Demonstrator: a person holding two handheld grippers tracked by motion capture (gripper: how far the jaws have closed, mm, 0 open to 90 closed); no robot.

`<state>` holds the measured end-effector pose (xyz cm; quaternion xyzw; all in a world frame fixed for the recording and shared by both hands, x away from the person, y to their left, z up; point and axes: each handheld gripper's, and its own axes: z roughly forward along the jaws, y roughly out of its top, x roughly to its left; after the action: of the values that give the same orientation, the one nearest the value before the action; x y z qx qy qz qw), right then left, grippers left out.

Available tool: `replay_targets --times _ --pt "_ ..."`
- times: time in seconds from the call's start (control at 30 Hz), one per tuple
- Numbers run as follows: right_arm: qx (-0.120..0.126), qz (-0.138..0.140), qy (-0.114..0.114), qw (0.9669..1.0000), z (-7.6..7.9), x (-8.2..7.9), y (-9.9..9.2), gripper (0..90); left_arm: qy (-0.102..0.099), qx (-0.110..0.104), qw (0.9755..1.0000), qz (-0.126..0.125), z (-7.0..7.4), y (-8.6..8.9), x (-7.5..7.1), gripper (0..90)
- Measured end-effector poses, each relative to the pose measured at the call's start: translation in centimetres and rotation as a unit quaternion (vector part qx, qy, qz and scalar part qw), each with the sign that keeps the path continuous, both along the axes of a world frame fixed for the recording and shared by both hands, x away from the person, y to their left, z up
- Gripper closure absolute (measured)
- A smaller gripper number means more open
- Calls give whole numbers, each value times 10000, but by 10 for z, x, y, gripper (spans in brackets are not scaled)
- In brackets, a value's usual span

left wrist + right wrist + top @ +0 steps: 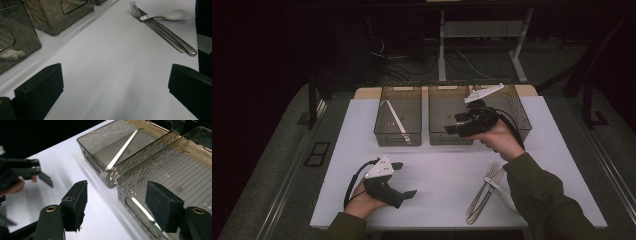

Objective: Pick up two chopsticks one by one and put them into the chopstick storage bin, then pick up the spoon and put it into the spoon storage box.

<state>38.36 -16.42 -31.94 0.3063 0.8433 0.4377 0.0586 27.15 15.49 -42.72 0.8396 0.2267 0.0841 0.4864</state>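
The right gripper (451,128) was held with jaws wide and empty over the middle smoked-plastic bin (451,116), whose contents were hard to make out. The left gripper (406,180), also wide, was rested on the white tabletop (442,175).

Cutlery (484,192) on table (442,170), near right; bins (398,116) behind.

A white table (362,150) stands over a dark floor, where cables (397,62) trail and the pale legs of a desk frame (442,45) rise at the back. A strip of wooden board (367,92) shows at the table's far edge.
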Motion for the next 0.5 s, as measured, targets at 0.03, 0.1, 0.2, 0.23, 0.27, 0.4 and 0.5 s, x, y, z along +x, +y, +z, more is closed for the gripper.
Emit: replay_targets --times 0.03,0.1,0.2,0.23,0.27,0.4,0.5 --pt "23 17 12 10000 0 -4 -4 338 -3 -1 10000 7 0 0 0 0" --pt "78 28 -11 10000 -1 -10 -11 335 -11 -1 10000 11 1 1 0 0" --pt "102 49 -67 9999 -3 -18 -22 330 -38 11 10000 12 1 2 0 0" --pt "106 39 -93 9999 -4 -21 -25 329 -39 13 10000 15 1 2 0 0" --pt "125 29 -97 9999 -4 -24 -29 329 -19 6 10000 22 1 2 0 0" --pt "158 -6 -139 9998 -10 -34 -43 329 -25 7 10000 14 1 2 0 0" --pt "183 -82 -138 9997 -17 -40 -55 330 -31 4 10000 35 1 2 0 0"
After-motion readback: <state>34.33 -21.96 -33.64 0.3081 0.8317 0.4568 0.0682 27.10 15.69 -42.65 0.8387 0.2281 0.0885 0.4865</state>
